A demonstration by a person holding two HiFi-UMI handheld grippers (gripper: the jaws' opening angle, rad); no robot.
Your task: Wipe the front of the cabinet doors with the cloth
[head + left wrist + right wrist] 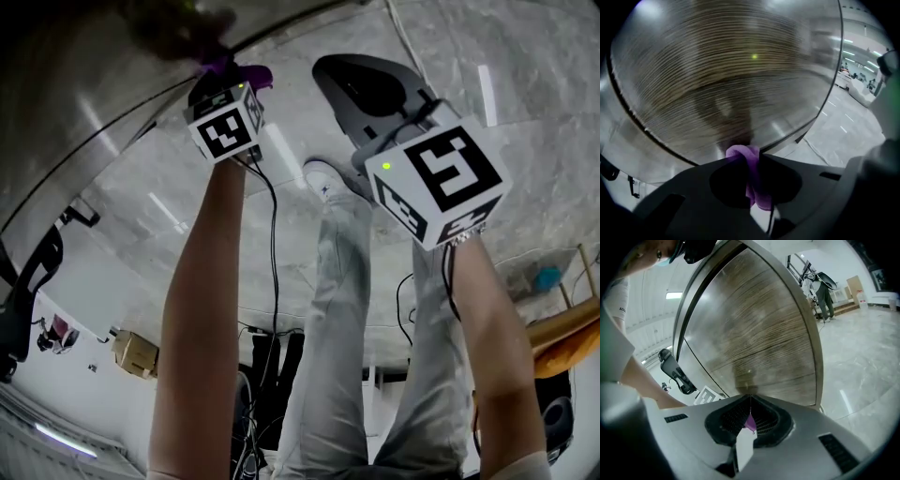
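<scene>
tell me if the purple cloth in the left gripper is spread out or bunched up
Bunched up: the purple cloth is a narrow wad pinched in the closed jaws of the left gripper.

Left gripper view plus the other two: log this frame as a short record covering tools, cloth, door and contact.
Left tool: shut on the purple cloth
Cloth: bunched, its tip against the wood-grain cabinet door near the door's edge
Right tool: jaws together, a purple sliver between them
Right tool aim: toward the same door; contact cannot be told
Image quality: door surface blurred in the left gripper view
</scene>
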